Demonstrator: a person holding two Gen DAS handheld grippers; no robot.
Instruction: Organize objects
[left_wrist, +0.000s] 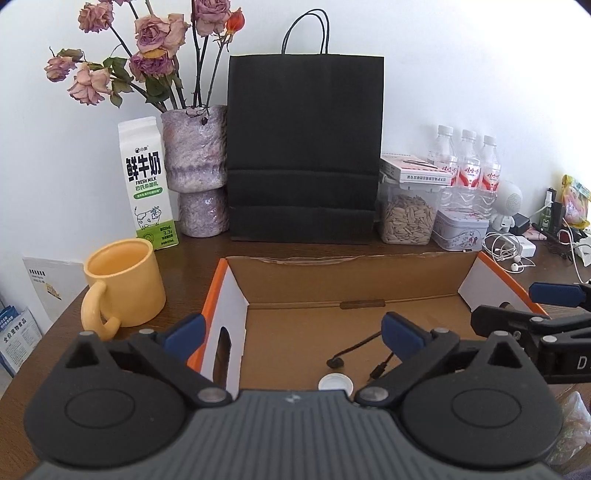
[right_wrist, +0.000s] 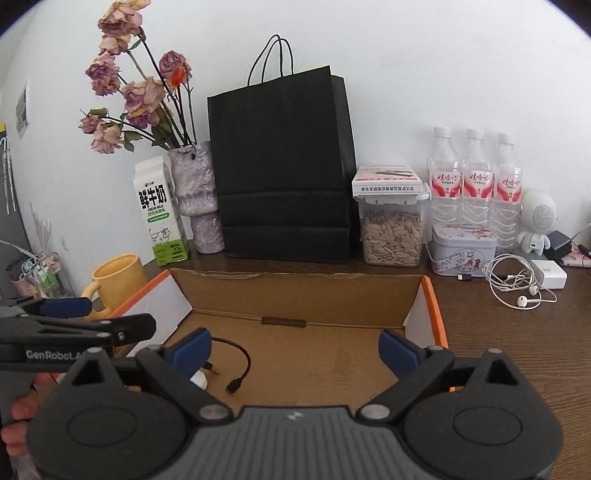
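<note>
Both grippers' jaws wide, empty – left gripper (left_wrist: 291, 334), right gripper (right_wrist: 295, 349), cardboard box (right_wrist: 295, 291) holding black cable (right_wrist: 238, 369), white cap (left_wrist: 335, 382)

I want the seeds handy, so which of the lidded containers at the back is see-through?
The clear plastic container with pale seeds visible inside, right beside the black paper bag. The tin to its right is opaque and patterned.

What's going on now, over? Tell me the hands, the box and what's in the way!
Left hand-held gripper open, empty. Right hand-held gripper open, empty. Cardboard box holds black cable and white cap. Nothing blocking, over.
</note>
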